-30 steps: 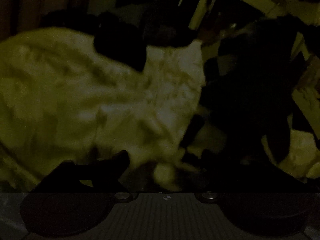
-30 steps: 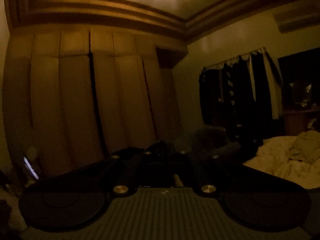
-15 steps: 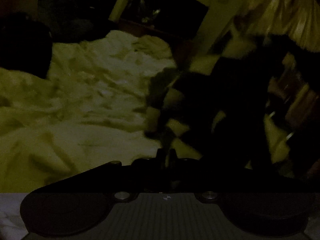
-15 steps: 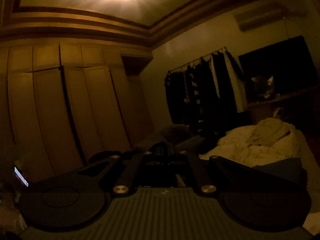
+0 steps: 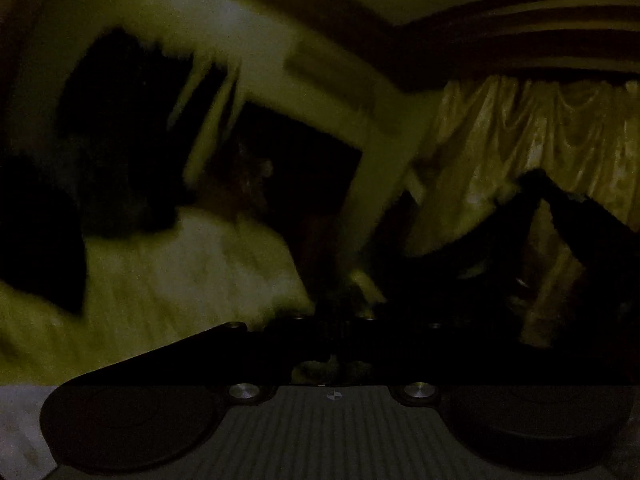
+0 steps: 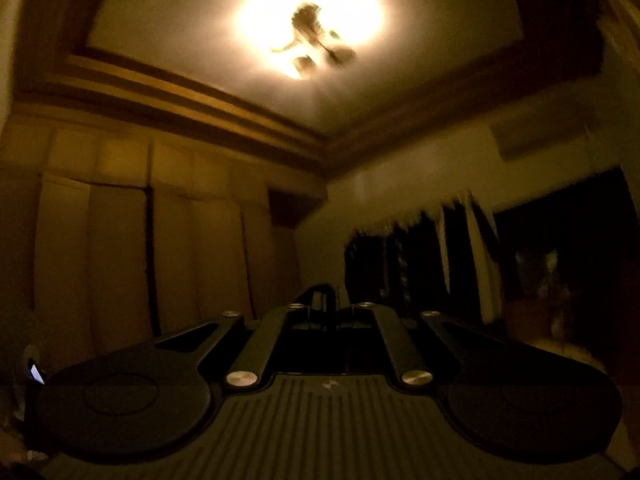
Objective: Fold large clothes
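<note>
Where both cameras earlier faced the bed, they now tilt up: the right gripper, clenched on nothing, faces the ceiling lamp; left gripper seemingly pinches dark cloth beside the bed.

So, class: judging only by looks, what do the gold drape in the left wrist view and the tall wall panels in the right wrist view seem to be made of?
Gold drape: probably a satin-like woven cloth, since it hangs in soft scalloped folds with a faint sheen. Blur leaves the weave unclear.

Tall wall panels: likely smooth painted or laminated board, flat and matte with straight dark seams between them. The dim light leaves wood or laminate open.
</note>
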A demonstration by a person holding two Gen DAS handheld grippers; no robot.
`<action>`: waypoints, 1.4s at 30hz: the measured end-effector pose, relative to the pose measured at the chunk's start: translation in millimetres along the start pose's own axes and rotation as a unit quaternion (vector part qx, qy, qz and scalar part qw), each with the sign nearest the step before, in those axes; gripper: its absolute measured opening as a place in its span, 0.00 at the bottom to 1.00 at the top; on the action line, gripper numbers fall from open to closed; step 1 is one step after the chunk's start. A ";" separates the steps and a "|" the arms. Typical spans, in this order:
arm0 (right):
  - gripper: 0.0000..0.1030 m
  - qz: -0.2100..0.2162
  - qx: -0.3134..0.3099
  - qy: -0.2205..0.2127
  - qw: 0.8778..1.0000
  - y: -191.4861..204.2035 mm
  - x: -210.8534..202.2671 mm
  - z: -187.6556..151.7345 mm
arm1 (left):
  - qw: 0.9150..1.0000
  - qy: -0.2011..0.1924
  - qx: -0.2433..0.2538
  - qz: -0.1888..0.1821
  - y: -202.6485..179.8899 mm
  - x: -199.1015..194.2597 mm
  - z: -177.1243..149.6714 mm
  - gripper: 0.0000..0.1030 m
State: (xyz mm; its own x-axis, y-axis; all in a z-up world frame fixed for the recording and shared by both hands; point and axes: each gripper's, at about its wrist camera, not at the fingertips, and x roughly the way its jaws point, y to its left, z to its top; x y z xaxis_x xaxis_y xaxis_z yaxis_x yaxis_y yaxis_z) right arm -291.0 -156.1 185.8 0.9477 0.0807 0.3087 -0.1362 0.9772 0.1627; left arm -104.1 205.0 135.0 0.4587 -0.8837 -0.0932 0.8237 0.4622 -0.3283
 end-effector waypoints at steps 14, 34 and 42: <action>0.05 0.050 0.036 0.102 0.993 -11.0 91.2 23.6 | 1.000 0.024 -0.003 -0.001 -27.4 19.5 20.8 1.00; 0.84 -0.047 0.003 0.296 0.954 -55.0 118.3 -146.8 | 0.921 0.292 -0.239 0.094 55.0 96.5 -124.4 1.00; 0.93 -0.094 0.020 0.315 0.944 -82.3 47.9 -158.8 | 0.925 0.316 -0.203 0.065 14.0 100.1 -133.1 1.00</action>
State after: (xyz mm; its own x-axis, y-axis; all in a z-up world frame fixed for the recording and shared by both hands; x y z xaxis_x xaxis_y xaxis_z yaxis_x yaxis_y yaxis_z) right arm -188.6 -201.4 38.4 0.9381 0.0192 -0.3457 0.0532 0.9786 0.1986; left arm -90.9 113.2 -4.1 0.1535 -0.7485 -0.6452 0.5240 0.6152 -0.5890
